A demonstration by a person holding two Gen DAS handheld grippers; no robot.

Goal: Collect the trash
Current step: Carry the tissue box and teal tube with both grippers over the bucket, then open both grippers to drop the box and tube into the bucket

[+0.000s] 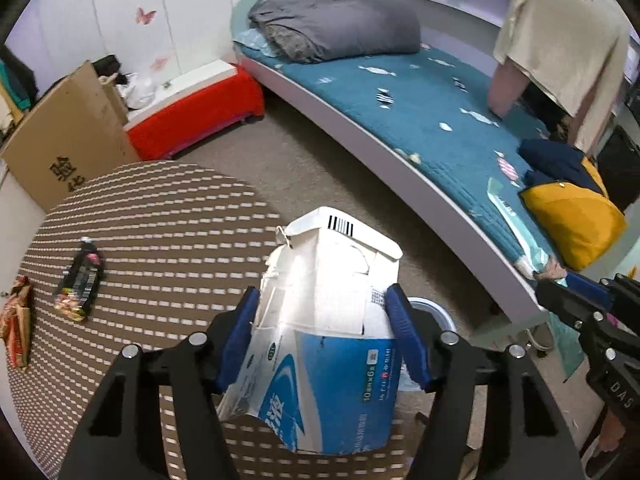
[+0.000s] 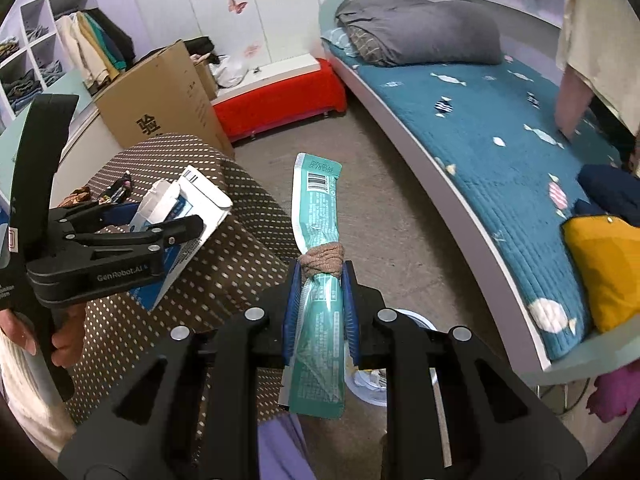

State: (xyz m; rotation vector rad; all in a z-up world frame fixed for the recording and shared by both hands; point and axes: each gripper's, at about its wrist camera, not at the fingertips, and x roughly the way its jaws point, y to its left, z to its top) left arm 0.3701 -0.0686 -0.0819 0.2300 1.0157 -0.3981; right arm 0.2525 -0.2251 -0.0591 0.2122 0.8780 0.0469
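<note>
- The left gripper (image 1: 324, 336) is clamped on a crumpled blue-and-white carton (image 1: 320, 320): thin torn cardboard, flaps ragged, a barcode on its white top, its sides pinched between ribbed blue pads (image 1: 404, 332).
- The carton is held up over the near edge of a round table (image 1: 152, 232) covered in brown cloth with pale dashes.
- The right gripper (image 2: 320, 296) is closed on a long teal wrapper (image 2: 318, 280), a glossy flat plastic sleeve with a barcode near its far end and a brownish knitted band bunched round its middle, just at the fingertips.
- On the table's far left lie a dark crinkled snack wrapper (image 1: 82, 280) and a red-gold wrapper (image 1: 18, 320), the latter partly cut off by the frame edge.
- A white round rim (image 1: 436, 312) shows on the carpet behind the carton; most of it is hidden, so what it holds cannot be told.
- Beyond stand a corrugated cardboard box (image 1: 72, 136) and a bed (image 1: 420, 112) with a quilted teal cover.
</note>
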